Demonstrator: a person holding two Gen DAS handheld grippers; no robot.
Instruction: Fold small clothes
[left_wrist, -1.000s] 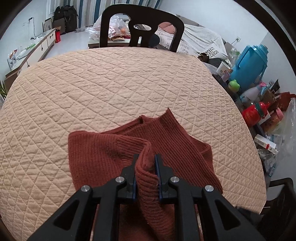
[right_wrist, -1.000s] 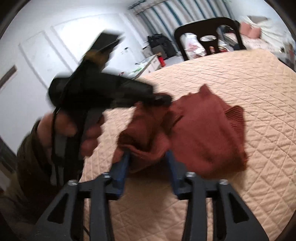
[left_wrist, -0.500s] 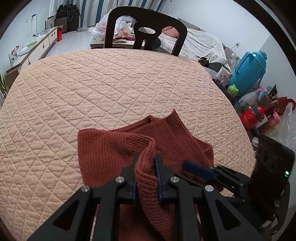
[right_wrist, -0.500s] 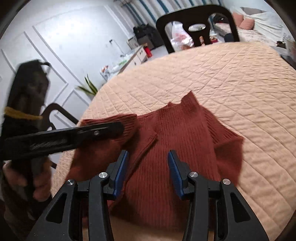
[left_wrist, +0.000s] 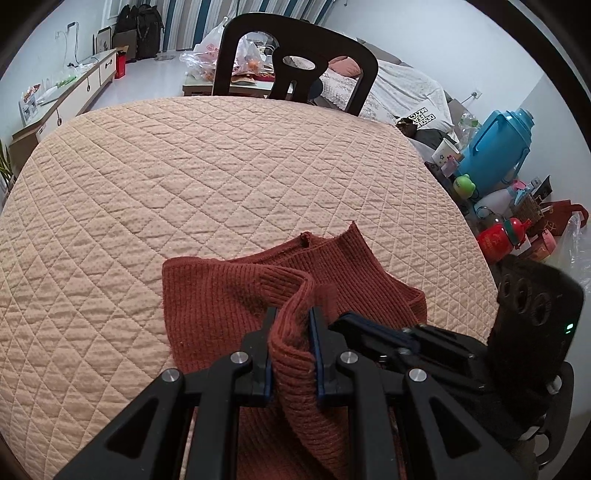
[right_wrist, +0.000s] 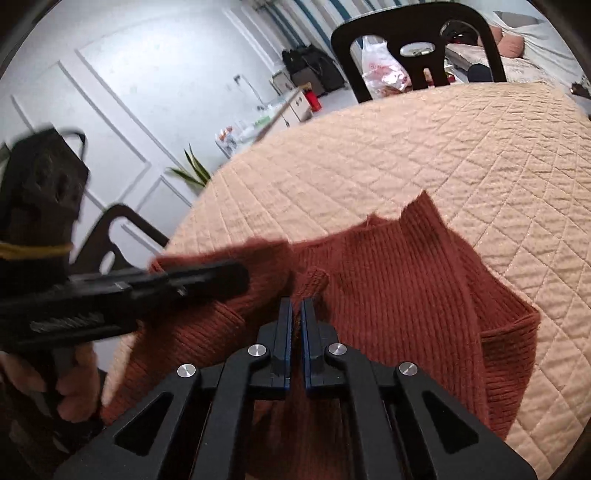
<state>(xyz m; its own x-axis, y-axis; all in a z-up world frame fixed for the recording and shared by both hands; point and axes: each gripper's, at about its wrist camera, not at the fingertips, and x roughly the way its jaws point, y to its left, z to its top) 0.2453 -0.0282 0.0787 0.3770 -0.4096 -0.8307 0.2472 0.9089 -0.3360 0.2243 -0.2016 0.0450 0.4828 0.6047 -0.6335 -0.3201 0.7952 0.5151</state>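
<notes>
Both grippers, left (left_wrist: 291, 325) and right (right_wrist: 296, 310), pinch sweater (right_wrist: 399, 288) (rust-red).

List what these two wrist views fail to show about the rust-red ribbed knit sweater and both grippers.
- Near hem of the rust-red ribbed knit sweater: left wrist view, hidden under the left gripper frame.
- Sweater's left part: right wrist view, covered by the blurred left gripper.
- How much knit the right gripper pinches: its narrow closed gap hides it.
- Right gripper's tips: left wrist view, behind the raised fold.
</notes>
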